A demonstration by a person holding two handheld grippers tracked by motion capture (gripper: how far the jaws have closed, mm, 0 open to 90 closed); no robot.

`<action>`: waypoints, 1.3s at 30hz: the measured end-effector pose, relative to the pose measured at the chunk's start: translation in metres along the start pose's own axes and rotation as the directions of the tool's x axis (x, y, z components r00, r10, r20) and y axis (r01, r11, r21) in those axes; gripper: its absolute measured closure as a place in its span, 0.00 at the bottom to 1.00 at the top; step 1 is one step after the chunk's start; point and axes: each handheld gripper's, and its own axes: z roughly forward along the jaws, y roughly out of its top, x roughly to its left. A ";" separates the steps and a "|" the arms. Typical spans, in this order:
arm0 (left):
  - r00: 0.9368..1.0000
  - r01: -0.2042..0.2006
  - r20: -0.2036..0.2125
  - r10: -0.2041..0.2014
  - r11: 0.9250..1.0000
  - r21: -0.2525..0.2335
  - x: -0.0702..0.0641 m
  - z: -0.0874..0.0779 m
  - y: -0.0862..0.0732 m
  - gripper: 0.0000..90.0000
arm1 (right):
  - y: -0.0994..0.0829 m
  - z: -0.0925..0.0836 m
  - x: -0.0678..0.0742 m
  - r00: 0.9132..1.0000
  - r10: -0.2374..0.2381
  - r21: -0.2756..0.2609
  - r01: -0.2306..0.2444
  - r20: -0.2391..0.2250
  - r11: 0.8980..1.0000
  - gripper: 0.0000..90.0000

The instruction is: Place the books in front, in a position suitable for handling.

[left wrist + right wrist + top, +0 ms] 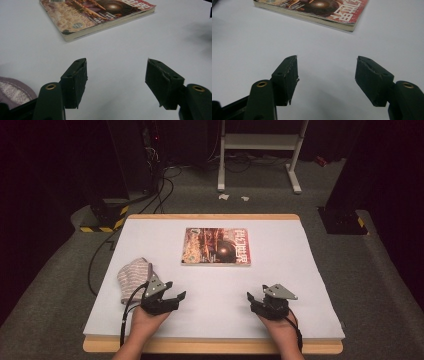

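On the white-covered counter, the magazine is seen lying crosswise, ahead between left hand-held gripper and right hand-held gripper, both spread apart and empty.

Book: closed, lying flat and cover-up on the white tabletop, centre of the frame toward the far edge. Glossy red-brown cover with white characters along its right side; pale page edges show. Square to the tabletop; nothing touches it.

Cloth: knitted pinkish-white, bunched, at lower left.
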 end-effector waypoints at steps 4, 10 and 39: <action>1.000 0.014 -0.014 -0.014 1.000 -0.012 -0.001 0.009 0.010 0.39 | 0.001 0.001 -0.004 1.000 0.001 -0.003 -0.001 0.010 1.000 0.41; 0.999 0.028 -0.032 -0.028 1.000 -0.008 0.001 0.025 0.023 0.41 | 0.006 0.002 -0.006 1.000 0.009 -0.018 -0.008 0.014 1.000 0.42; 0.986 0.086 -0.149 -0.077 0.995 0.051 0.031 0.110 0.076 0.41 | 0.076 0.073 -0.017 0.999 -0.011 0.024 0.010 0.047 1.000 0.48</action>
